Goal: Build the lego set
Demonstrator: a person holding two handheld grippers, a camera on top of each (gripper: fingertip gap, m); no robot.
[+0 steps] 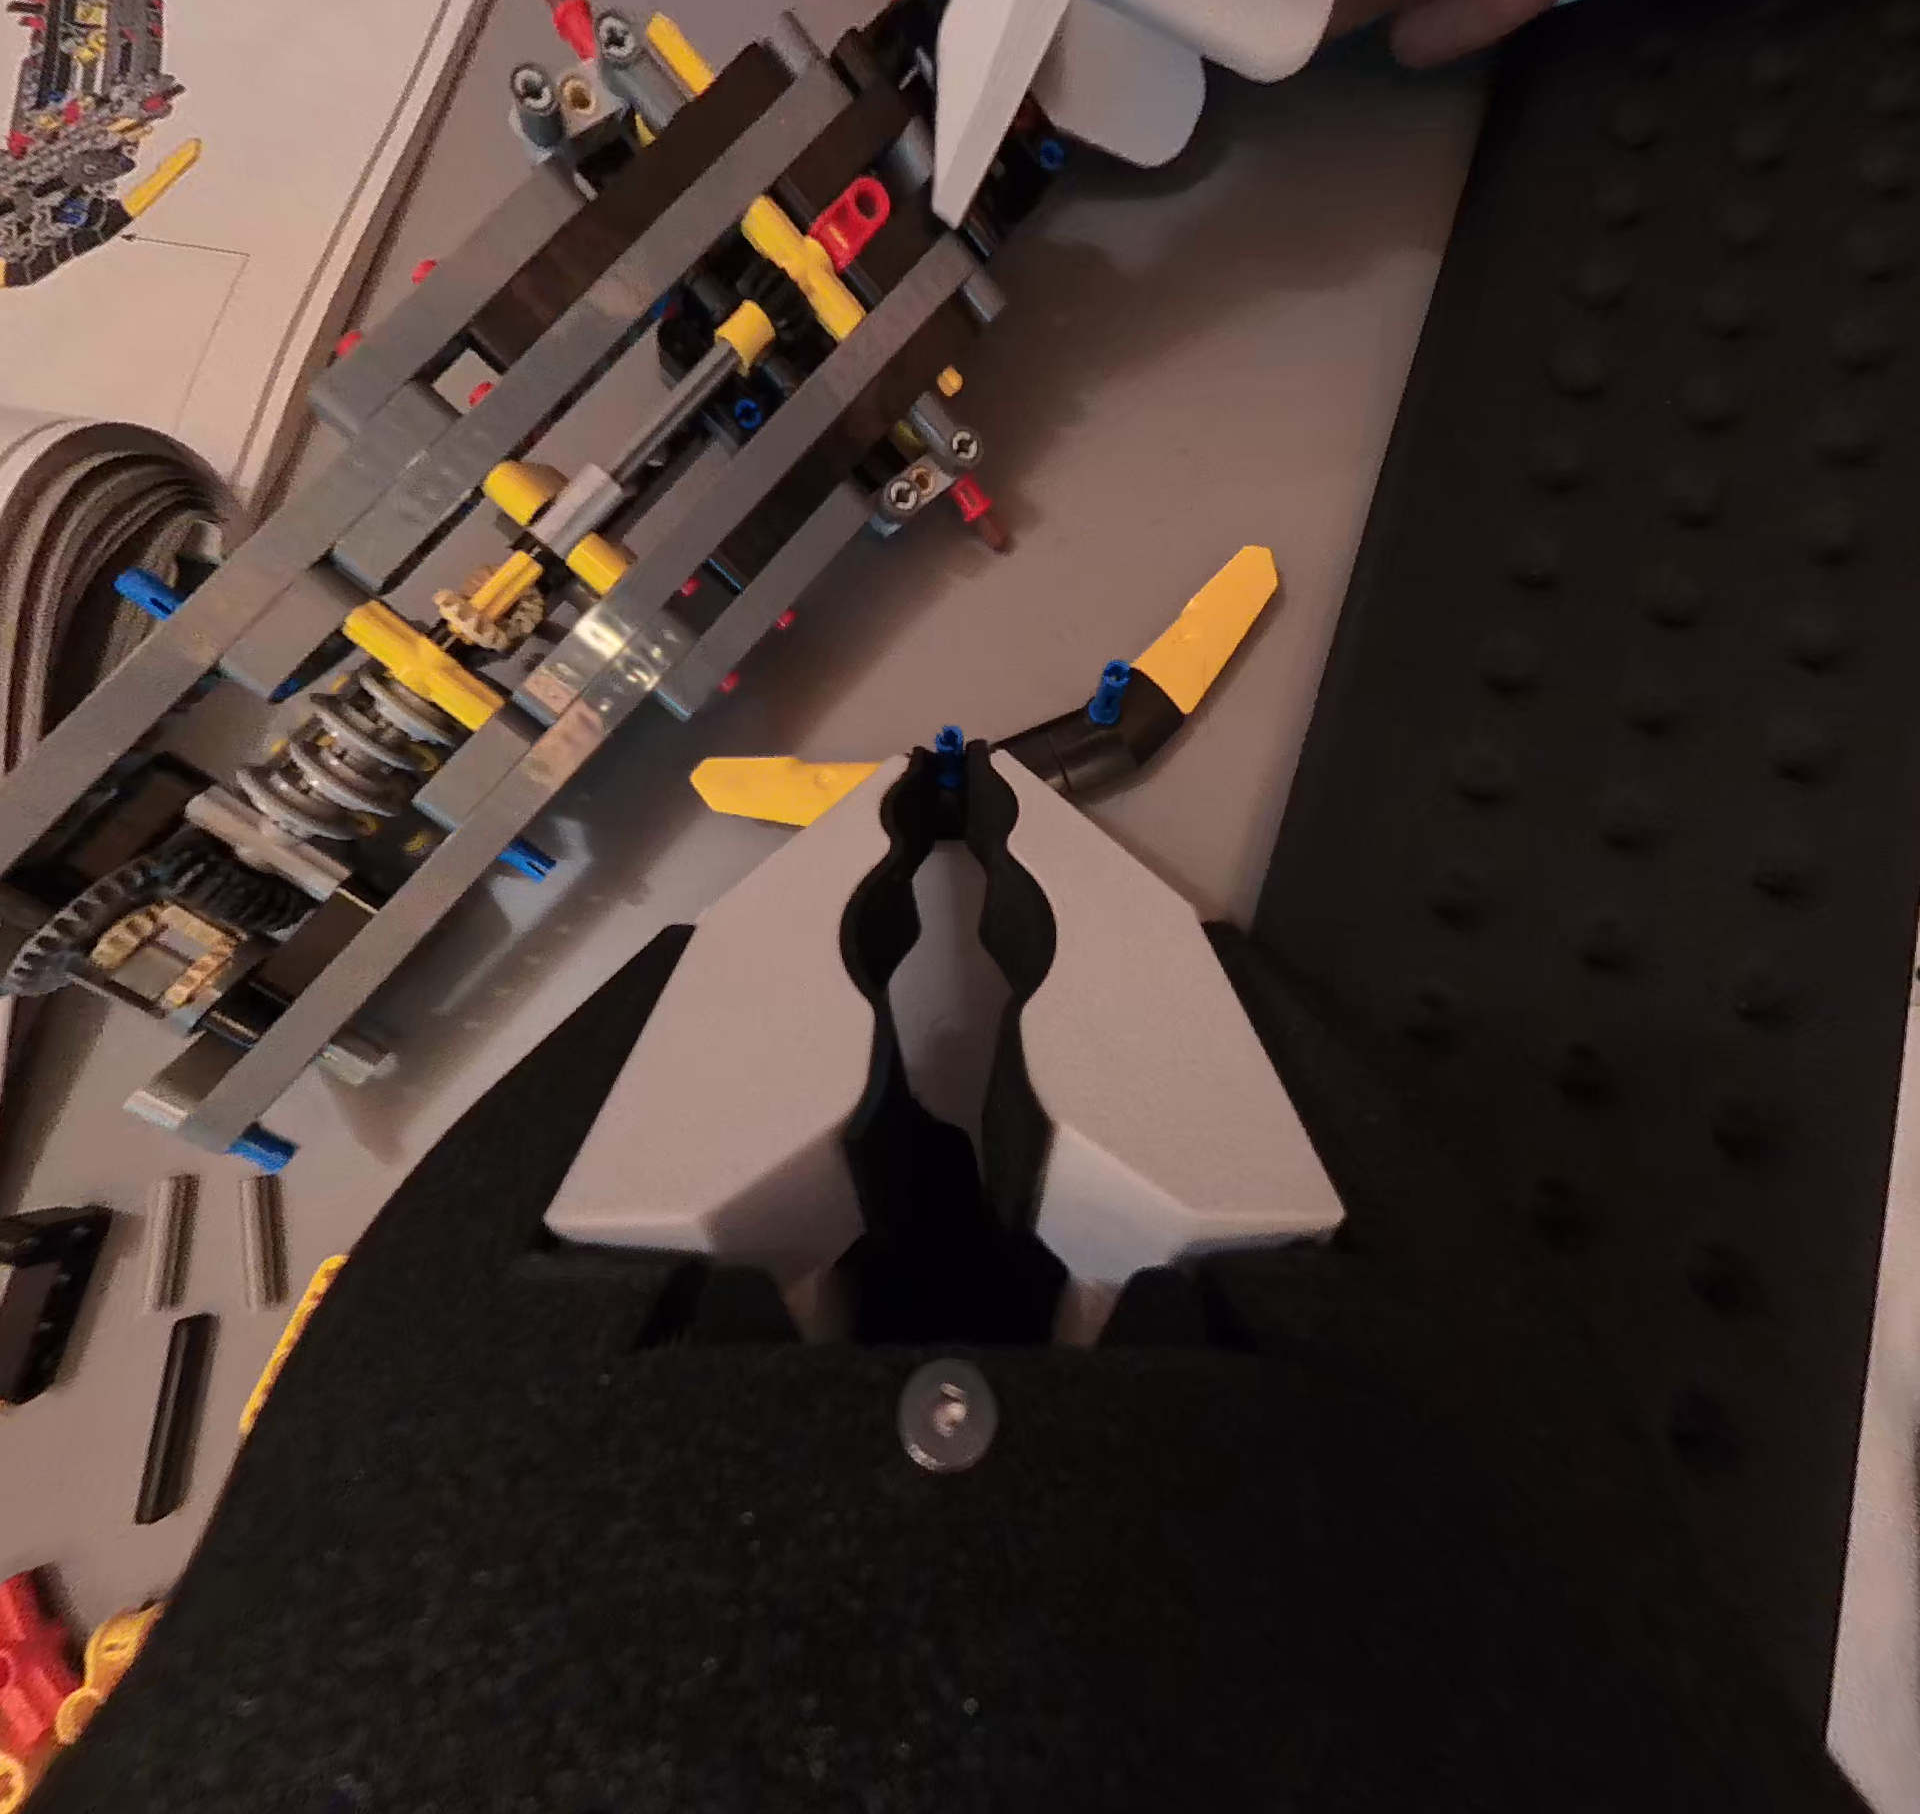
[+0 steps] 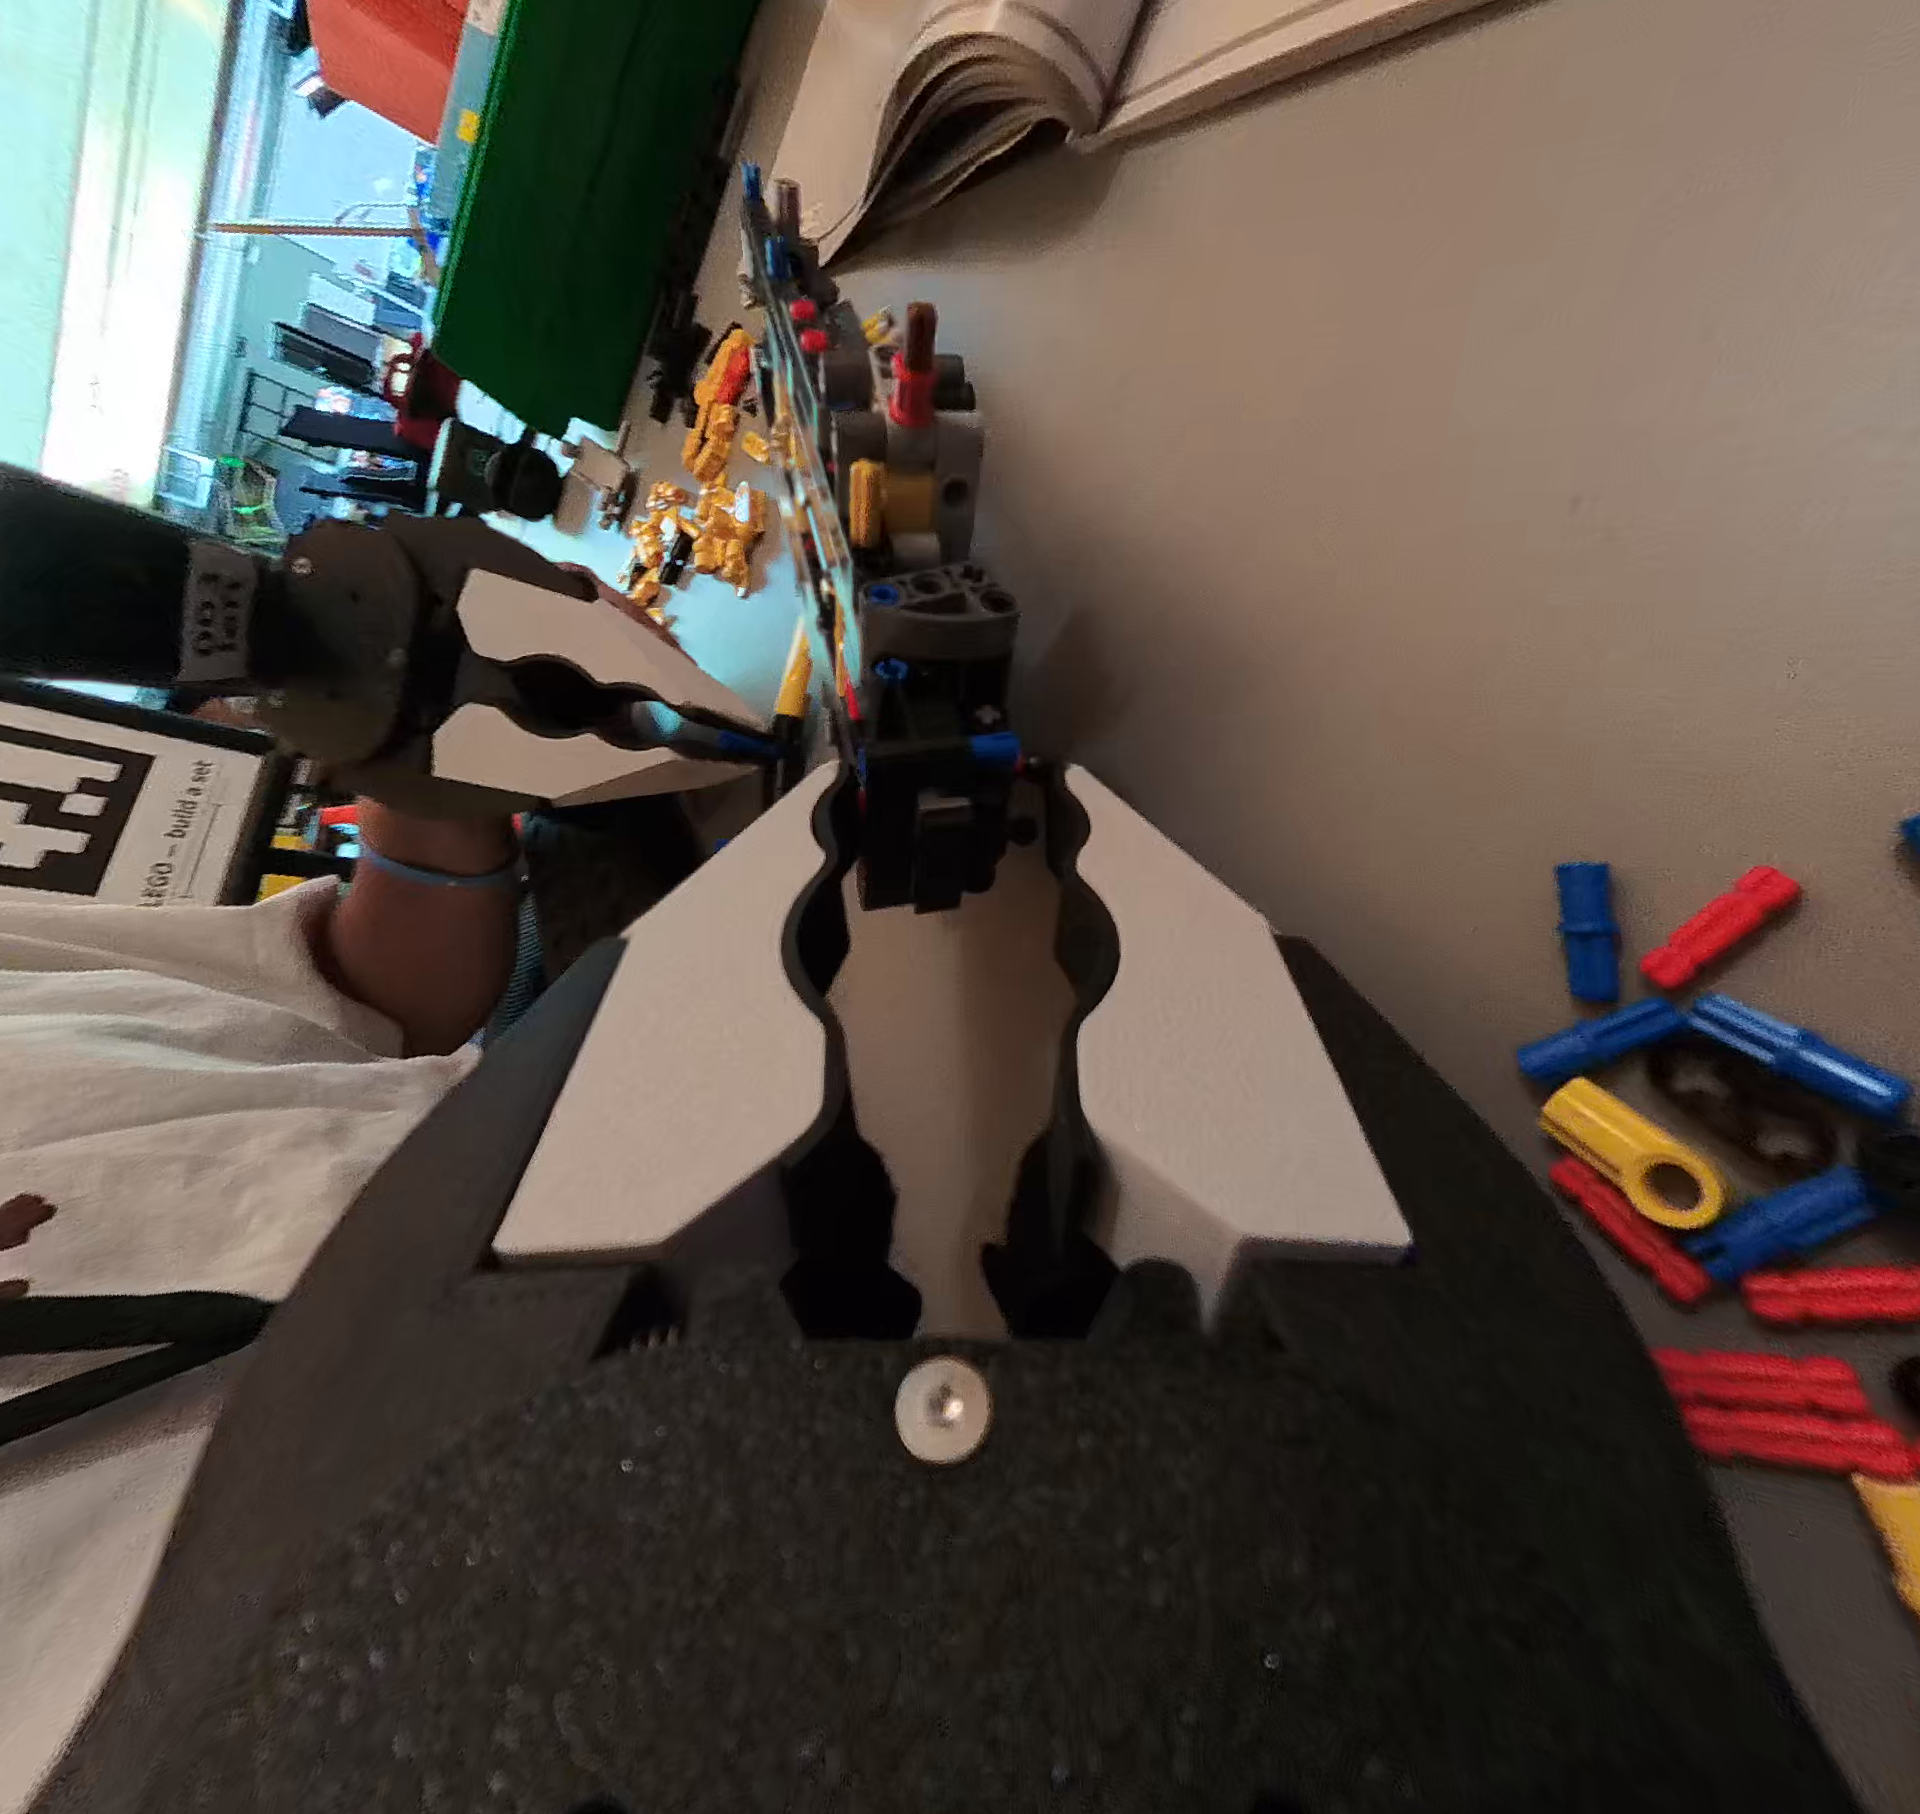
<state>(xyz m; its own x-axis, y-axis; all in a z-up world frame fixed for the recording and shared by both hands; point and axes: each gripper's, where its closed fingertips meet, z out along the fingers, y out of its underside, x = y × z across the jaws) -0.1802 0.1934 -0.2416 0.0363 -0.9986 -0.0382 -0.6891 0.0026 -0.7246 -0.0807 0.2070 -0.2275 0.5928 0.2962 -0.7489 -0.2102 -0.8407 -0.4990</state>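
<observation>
Grey tabletop [image 1: 1143,393] carries the work, with a dark studded mat [image 1: 1610,621] along its 3 o'clock side in the left wrist view and an open instruction booklet [image 2: 997,50] at 12 o'clock in the right wrist view; beyond it sit a green box [image 2: 592,154], a red bin and bright windows. Progress, judged: well underway but unfinished. The long grey-beamed chassis [image 1: 499,538] already has gears, a coil spring and yellow connectors fitted, yet loose red and blue pins [image 2: 1714,1141] lie at 3 o'clock and a heap of yellow parts [image 2: 707,507] at 11 o'clock. Left gripper [image 1: 948,756] has its fingers pinched narrowly on a small blue pin [image 1: 948,741], with a yellow-tipped black elbow piece [image 1: 1164,684] just beside it on the table. Right gripper [image 2: 951,788] clamps the black end of the chassis, fingers moderately apart around it. Many parts remain to fit.
</observation>
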